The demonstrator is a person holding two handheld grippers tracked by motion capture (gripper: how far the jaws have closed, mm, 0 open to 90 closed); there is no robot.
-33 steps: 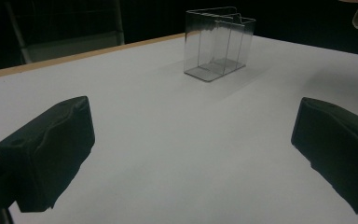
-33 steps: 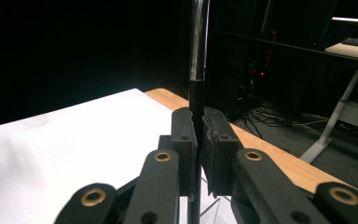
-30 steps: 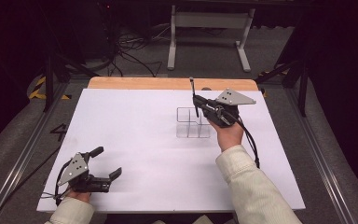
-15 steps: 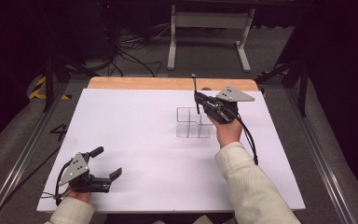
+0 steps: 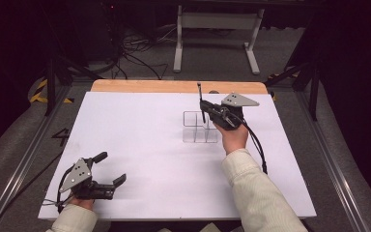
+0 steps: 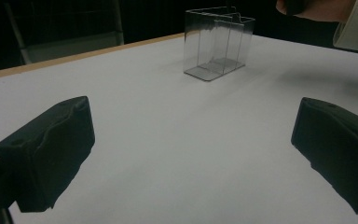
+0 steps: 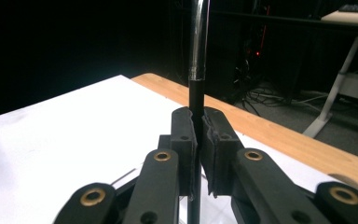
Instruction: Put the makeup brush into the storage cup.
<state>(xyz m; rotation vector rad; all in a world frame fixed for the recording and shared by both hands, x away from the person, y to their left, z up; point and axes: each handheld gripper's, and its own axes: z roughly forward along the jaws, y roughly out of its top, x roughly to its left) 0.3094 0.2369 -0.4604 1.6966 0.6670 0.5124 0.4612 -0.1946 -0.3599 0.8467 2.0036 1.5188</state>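
My right gripper [image 5: 204, 108] is shut on a thin pen [image 5: 200, 99] that stands upright, black at the bottom and silver above. It hovers over the far right side of a clear plastic organizer [image 5: 200, 129] with several compartments, which stands on the white table [image 5: 140, 145]. In the right gripper view the pen [image 7: 198, 37] rises straight out from between the closed jaws of the gripper [image 7: 198, 135]. My left gripper [image 5: 110, 168] rests low at the table's near left corner, open with nothing in it. In the left gripper view it [image 6: 191, 154] points toward the organizer [image 6: 216, 44].
A wooden strip [image 5: 174, 87] edges the far side of the table. Beyond it are a white metal stand [image 5: 212, 21] and floor cables [image 5: 135, 58]. The person's right hand [image 6: 317, 7] and pale sleeve [image 5: 256, 193] reach in from the near right.
The right gripper and its pen have barely shifted above the organizer. The left gripper has not moved.
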